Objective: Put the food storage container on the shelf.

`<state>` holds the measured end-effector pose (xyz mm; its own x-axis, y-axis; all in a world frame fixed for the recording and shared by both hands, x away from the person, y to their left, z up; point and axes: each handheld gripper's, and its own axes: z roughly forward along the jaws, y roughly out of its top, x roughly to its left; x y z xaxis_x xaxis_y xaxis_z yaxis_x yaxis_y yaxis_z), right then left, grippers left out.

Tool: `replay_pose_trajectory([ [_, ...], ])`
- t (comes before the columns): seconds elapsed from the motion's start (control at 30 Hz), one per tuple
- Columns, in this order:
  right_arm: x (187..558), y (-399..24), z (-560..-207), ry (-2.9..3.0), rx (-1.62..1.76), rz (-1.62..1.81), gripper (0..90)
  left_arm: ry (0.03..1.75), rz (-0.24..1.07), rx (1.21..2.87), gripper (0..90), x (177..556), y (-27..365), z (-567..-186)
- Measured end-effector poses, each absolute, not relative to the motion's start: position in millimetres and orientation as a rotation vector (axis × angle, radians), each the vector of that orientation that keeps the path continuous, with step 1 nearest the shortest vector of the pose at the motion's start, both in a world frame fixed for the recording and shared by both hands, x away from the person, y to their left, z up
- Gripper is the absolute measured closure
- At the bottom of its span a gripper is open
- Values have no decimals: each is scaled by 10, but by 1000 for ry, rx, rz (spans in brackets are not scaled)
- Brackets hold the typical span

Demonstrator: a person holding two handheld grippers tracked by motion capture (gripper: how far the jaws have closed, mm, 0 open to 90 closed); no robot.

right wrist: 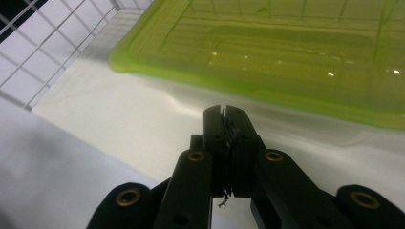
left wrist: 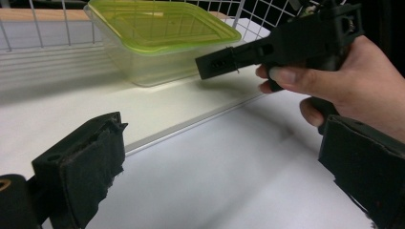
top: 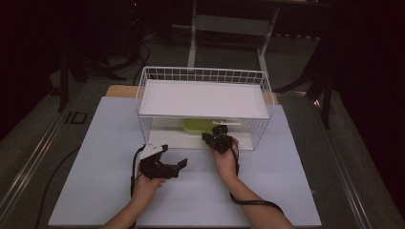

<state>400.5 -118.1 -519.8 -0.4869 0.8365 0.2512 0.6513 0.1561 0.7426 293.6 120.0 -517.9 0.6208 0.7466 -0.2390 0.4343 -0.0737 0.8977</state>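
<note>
My R gripper (right wrist: 224,112) is closed on nothing, jaws pressed together, tips just short of the green-lidded container (right wrist: 267,52), which sits straight ahead on the lower shelf (right wrist: 119,119) of the wire rack (top: 203,76). L gripper (left wrist: 215,162) is wide open, hanging back over the counter (top: 95,157), w/ the container ahead and to its left. Risk as I judge it: closed tips can't grab, so pushing on would shove the box deeper, or I clip the upper shelf overhead. Counter's pale, smooth, slippery-looking. Room's dark, frame legs behind.
</note>
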Motion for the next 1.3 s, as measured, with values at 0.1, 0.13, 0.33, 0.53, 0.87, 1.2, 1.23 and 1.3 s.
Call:
replay_pose_trajectory([
  [0.1, 3918, -1175, -5189, 2230, 1414, 1247, 876, 950, 365, 1722, 26, 2927, 1189, -5163],
  [0.13, 3891, -1177, -5188, 2236, 1404, 1254, 867, 942, 369, 1725, 26, 2925, 1185, -5160],
  [0.33, 3709, -1192, -5131, 2256, 1347, 1275, 802, 914, 362, 1734, 26, 2925, 1164, -5154],
  [0.53, 3572, -1278, -5082, 2260, 1315, 1254, 719, 864, 350, 1734, 26, 2914, 1145, -5109],
  [0.87, 3441, -1510, -4975, 2234, 1314, 1311, 348, 800, 322, 1735, 26, 2943, 1086, -5019],
  [1.2, 3354, -1724, -4928, 2270, 1254, 1412, 165, 713, 277, 1762, 26, 2908, 1032, -4929],
  [1.23, 3343, -1730, -4920, 2266, 1226, 1394, 166, 714, 265, 1761, 26, 2909, 1030, -4929],
  [1.3, 3330, -1750, -4917, 2282, 1203, 1409, 167, 710, 260, 1767, 26, 2905, 1019, -4930],
])
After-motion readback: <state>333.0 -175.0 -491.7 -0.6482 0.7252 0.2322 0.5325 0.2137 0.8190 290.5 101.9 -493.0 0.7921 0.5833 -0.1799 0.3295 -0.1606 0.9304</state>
